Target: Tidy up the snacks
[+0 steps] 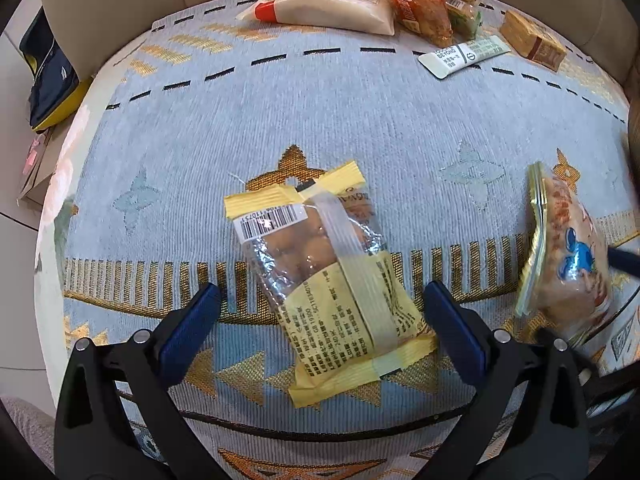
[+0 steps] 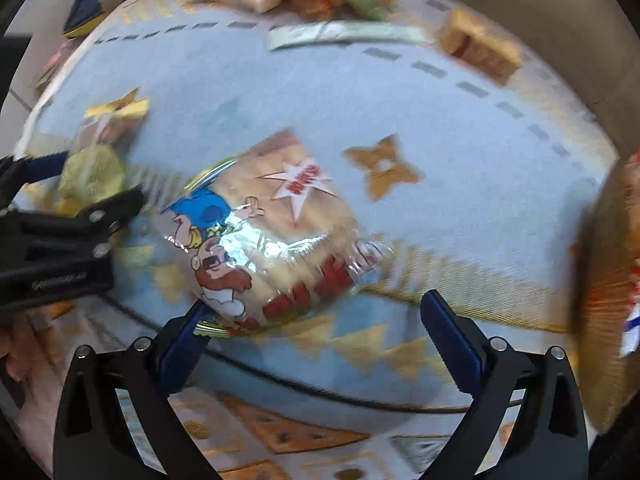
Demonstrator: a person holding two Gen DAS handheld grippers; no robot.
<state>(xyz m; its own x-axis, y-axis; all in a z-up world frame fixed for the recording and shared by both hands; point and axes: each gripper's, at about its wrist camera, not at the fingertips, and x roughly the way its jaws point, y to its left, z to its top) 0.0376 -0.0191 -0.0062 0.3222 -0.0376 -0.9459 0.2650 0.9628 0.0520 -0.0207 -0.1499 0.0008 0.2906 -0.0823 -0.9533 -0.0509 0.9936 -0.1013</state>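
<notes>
Roughly midway: several snacks point(image 1: 344, 0) sit grouped at the top of the frame. Left gripper point(image 1: 320, 312) spread wide around the yellow packet point(image 1: 320, 272), not clamped. Right gripper point(image 2: 316, 320) also spread, cartoon packet point(image 2: 276, 240) touching its left finger; both still to move.

Each camera sits behind its gripper's two fingers, looking forward and steeply down at the patterned blue cloth point(image 1: 320, 120) from close range. The left wrist view is sharp; the right wrist view is motion-blurred. Both share the cartoon-printed snack bag point(image 2: 272, 236), the yellow snack packet point(image 1: 328, 280) and the far snack pile point(image 1: 384, 0).
</notes>
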